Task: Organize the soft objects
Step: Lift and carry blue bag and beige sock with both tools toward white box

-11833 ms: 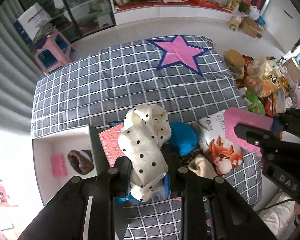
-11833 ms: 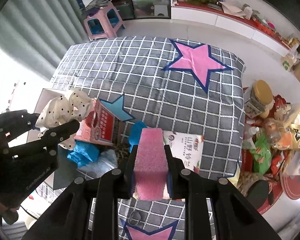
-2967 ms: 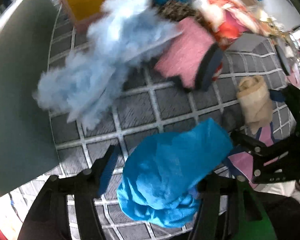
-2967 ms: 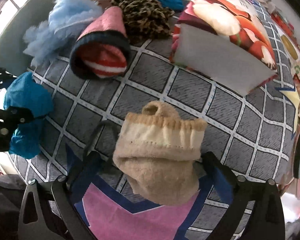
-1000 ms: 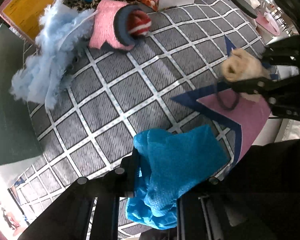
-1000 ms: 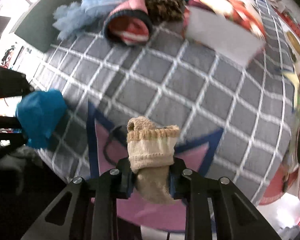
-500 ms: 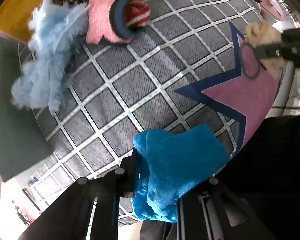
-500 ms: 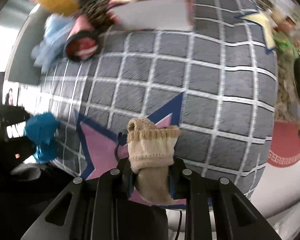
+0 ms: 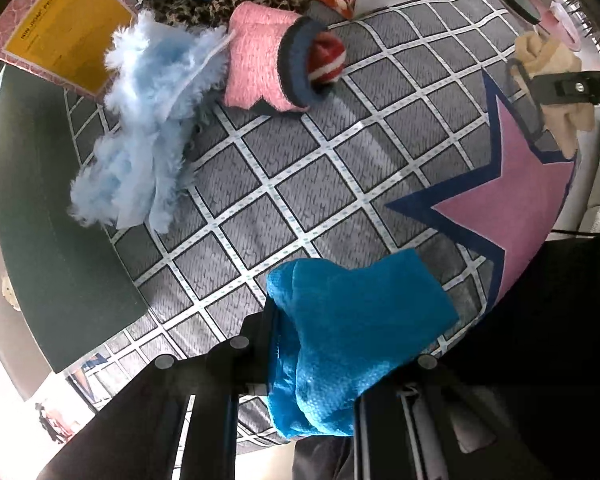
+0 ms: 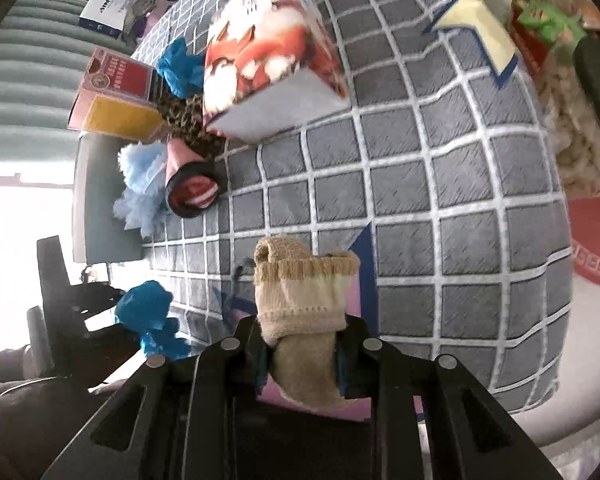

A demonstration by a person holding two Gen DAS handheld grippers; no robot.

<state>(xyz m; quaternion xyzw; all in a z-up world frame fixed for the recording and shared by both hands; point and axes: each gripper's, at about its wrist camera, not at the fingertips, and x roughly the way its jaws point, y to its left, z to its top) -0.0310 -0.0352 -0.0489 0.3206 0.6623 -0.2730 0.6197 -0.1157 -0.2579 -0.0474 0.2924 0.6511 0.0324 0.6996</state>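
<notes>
My left gripper point(image 9: 312, 360) is shut on a bright blue cloth point(image 9: 352, 328) and holds it above the near edge of the grey checked bed cover point(image 9: 284, 184). My right gripper point(image 10: 300, 348) is shut on a beige sock point(image 10: 304, 300), lifted over the pink star; the sock also shows in the left wrist view point(image 9: 552, 64). On the cover lie a light blue fluffy piece point(image 9: 148, 120), a pink sock with a dark cuff point(image 9: 268, 68), a leopard-print cloth point(image 9: 236, 0) and another blue cloth point(image 10: 180, 68).
A pink box with a yellow label point(image 9: 60, 36) and a printed carton point(image 10: 268, 64) stand at the far end of the pile. A dark green board point(image 9: 48, 240) lies at the left edge. Clutter of packets lies on the floor point(image 10: 556, 28) beyond the bed.
Both grippers have lifted and turned with their loads. The right gripper has swung so the pile now sits at its upper left. The left view has tilted slightly.
</notes>
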